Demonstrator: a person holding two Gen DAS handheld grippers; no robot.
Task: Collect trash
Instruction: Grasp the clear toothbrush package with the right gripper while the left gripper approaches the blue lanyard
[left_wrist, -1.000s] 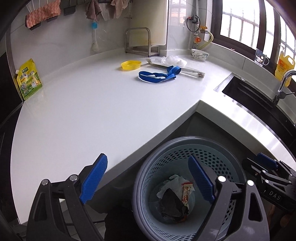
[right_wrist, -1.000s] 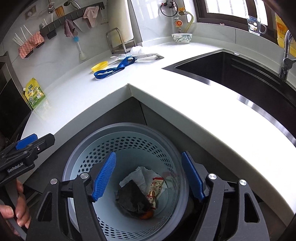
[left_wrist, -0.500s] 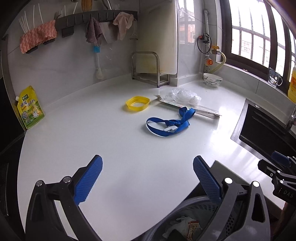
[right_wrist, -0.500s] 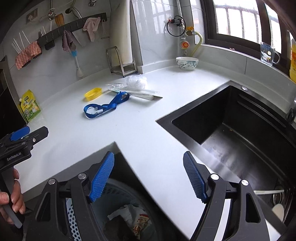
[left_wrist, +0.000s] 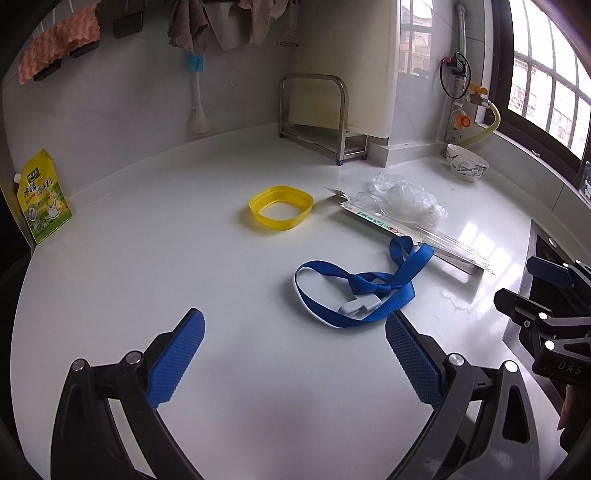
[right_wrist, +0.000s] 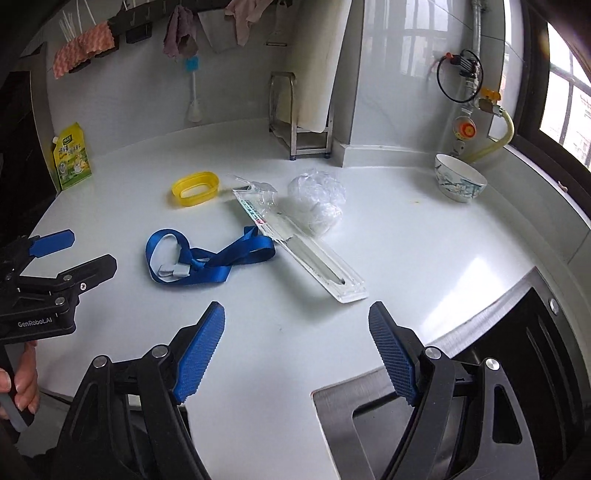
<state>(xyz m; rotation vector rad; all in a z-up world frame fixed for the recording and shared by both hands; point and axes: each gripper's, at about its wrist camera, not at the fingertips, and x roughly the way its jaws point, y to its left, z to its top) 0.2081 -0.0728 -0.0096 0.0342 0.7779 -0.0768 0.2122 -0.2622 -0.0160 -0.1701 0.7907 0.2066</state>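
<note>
Both tools are hanging over the white glossy desk (left_wrist: 147, 258) right now, empty. The left tool (left_wrist: 293, 354) has its blue ribbed fingers spread wide with nothing between them, and the right tool (right_wrist: 295, 350) is just as wide apart and empty too.

The trash is all sitting in a loose cluster toward the back middle of the desk. Closest to the tools is a blue fabric lanyard strap (left_wrist: 354, 291), tangled in a loop with a small pale grey clip on it. In the left view its loop lies just ahead of the left tool's right finger. One end of the strap lies over a long clear plastic blister pack with a printed card (right_wrist: 299, 247), which runs diagonally across the desk. A crumpled clear plastic bag (right_wrist: 317, 195) sits right against the far side of that pack. A bit to the left of those is a yellow plastic ring with a rounded-square shape (left_wrist: 280, 207), flat on the desk and apart from the strap.

Other stuff around: a yellow-green stand-up pouch (left_wrist: 42, 197) leaning at the wall on the left, a white patterned ceramic bowl (right_wrist: 460, 178) near the window corner, a steel rack (left_wrist: 321, 114) at the back wall, and the dark sink (right_wrist: 517, 369) at the right.
</note>
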